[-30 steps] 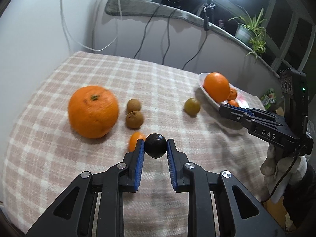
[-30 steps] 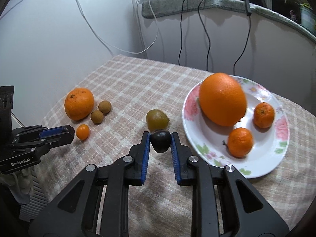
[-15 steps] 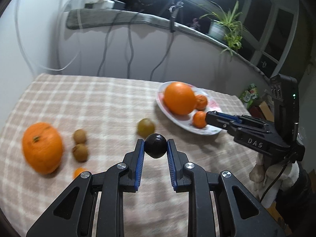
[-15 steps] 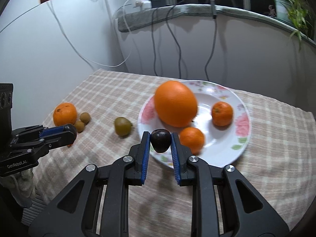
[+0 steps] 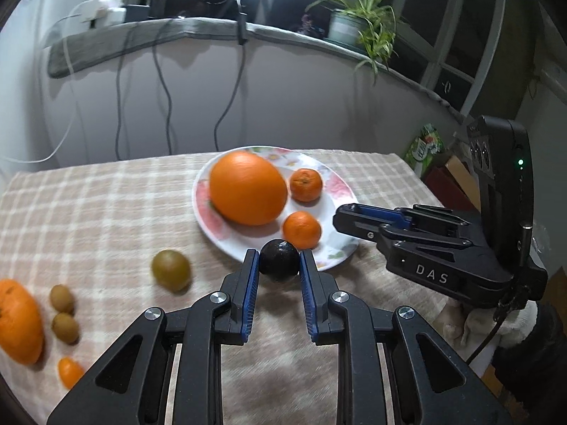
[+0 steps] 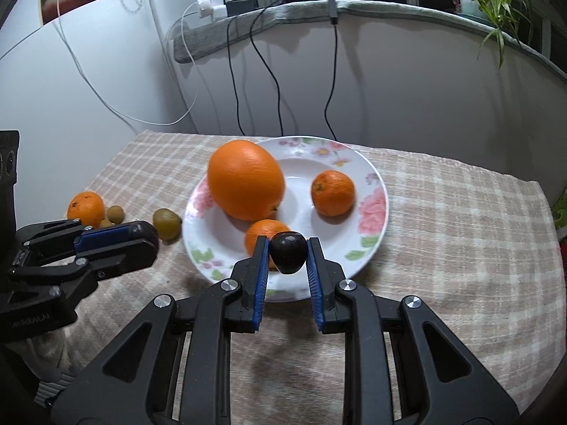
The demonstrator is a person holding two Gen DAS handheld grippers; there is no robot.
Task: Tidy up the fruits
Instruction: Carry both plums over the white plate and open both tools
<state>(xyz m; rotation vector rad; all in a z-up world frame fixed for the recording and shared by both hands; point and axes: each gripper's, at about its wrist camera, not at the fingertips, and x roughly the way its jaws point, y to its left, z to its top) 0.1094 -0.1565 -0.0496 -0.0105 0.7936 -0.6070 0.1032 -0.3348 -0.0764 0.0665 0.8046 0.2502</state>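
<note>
Each of my grippers is clamped on a small dark fruit: the left gripper (image 5: pixel 279 265) pinches one dark fruit (image 5: pixel 279 260) just short of the plate's near rim, and the right gripper (image 6: pixel 285 258) pinches another dark fruit (image 6: pixel 288 252) over the plate's near part. Beyond lies the flowered plate (image 6: pixel 372 212), holding a big orange (image 6: pixel 245 179) and two mandarins. Off its left edge, on the checked tablecloth (image 5: pixel 106 205), wait a greenish fruit (image 5: pixel 170 270), two brown ones, a small orange one and another orange (image 5: pixel 17 320). Risk, as I judge it: these round fruits could roll off the shallow rim on release, knock a mandarin, or my grippers could collide, being close together.
</note>
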